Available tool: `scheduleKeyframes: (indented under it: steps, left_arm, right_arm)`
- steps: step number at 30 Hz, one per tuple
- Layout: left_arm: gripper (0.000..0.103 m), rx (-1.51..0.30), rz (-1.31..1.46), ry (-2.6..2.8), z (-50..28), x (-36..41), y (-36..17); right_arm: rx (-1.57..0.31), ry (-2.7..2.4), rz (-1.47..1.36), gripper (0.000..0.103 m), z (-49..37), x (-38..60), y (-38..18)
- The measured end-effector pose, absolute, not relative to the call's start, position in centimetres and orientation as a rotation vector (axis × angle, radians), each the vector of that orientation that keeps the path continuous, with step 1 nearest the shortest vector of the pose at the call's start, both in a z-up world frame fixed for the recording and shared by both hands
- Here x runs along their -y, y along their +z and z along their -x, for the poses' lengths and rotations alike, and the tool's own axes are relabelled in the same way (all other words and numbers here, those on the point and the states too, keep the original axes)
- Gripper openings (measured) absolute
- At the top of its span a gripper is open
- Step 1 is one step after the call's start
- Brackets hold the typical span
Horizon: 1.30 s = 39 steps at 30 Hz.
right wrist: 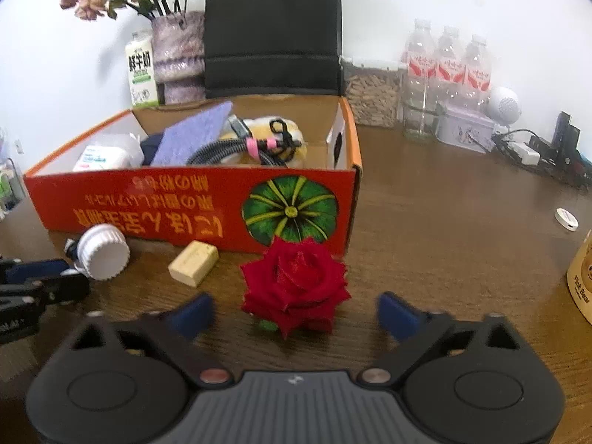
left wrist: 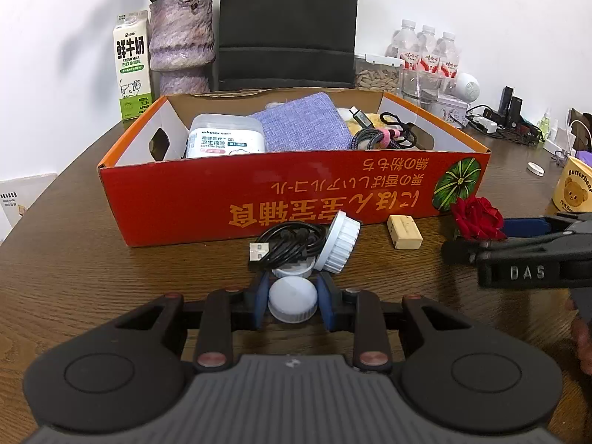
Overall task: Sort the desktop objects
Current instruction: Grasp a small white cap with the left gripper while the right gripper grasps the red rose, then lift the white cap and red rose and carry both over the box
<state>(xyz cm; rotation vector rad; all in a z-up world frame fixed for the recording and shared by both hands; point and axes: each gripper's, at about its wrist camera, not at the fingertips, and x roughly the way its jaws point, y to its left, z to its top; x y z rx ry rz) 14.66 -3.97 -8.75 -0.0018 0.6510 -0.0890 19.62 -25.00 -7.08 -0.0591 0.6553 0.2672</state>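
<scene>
Risk sits w/ both hands. Left gripper (left wrist: pixel 293 301) has its fingers clamped on a white cap (left wrist: pixel 293 303) low over the desk (left wrist: pixel 92 259), just in front of the black cable (left wrist: pixel 286 246) and ribbed white jar (left wrist: pixel 340 246); lifting carelessly could snag the cable. Right gripper (right wrist: pixel 292 312) is spread wide around the red rose (right wrist: pixel 294 281), which lies near the red box (right wrist: pixel 192 207); a hard close may crush the petals.

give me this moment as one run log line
left hand-held gripper: shut on white cap | right hand-held gripper: open around red rose | red box: behind
</scene>
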Motion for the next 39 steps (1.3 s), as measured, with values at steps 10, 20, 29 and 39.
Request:
scheduleKeyframes:
  steps: [10, 20, 29, 39]
  left_arm:
    - [0.029, -0.641, -0.008, -0.086, -14.6, 4.2, -8.9]
    - [0.029, -0.636, 0.002, -0.085, -14.4, 4.1, -8.9]
    - [0.029, -0.608, 0.019, -0.087, -13.4, 3.4, -7.5]
    - [0.029, -0.501, 0.037, -0.095, -13.9, 3.1, -3.4]
  right_arm:
    - [-0.641, 0.311, 0.046, 0.042, -18.8, 24.9, -6.9]
    - [-0.628, 0.318, 0.045, 0.042, -18.1, 24.7, -6.8]
    - [-0.605, 0.361, 0.034, 0.042, -16.9, 24.2, -5.5]
    - [-0.514, 0.400, 0.029, 0.042, -17.4, 23.3, -1.7]
